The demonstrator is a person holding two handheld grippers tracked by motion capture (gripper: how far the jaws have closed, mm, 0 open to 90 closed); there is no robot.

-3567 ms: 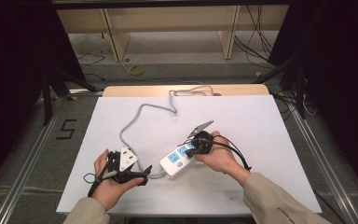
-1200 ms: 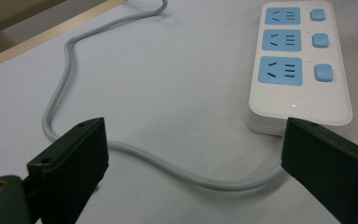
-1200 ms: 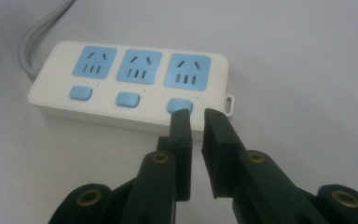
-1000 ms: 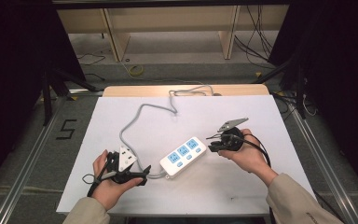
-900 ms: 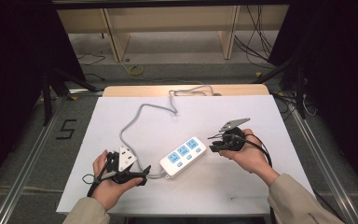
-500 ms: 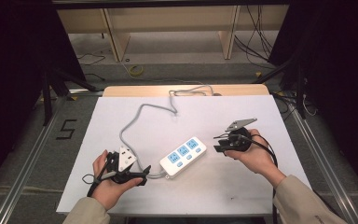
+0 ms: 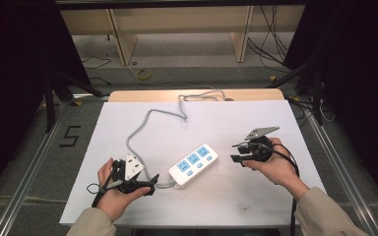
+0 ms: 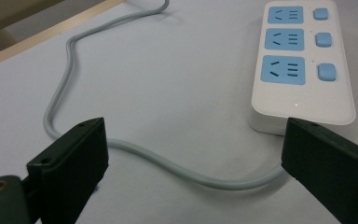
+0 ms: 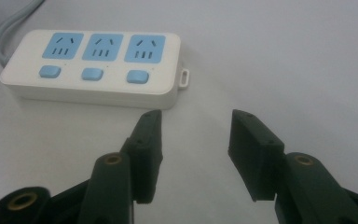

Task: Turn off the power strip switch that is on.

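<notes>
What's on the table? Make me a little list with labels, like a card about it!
Main thing: white power strip with three blue sockets and three blue buttons
Cord: grey cable snaking to the table's far edge
Left gripper: open, fingers either side of the cable near the strip
Right gripper: open, pointing at the strip, touching nothing
Table: white top

Black two-jaw grippers, brass screw eyelets, black cables; beige sleeves (image 7: 325, 211).

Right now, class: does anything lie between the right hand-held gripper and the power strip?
Nothing visible does. Bare white table separates the open right hand-held gripper from the power strip; the strip's grey cable runs off its far end.
</notes>
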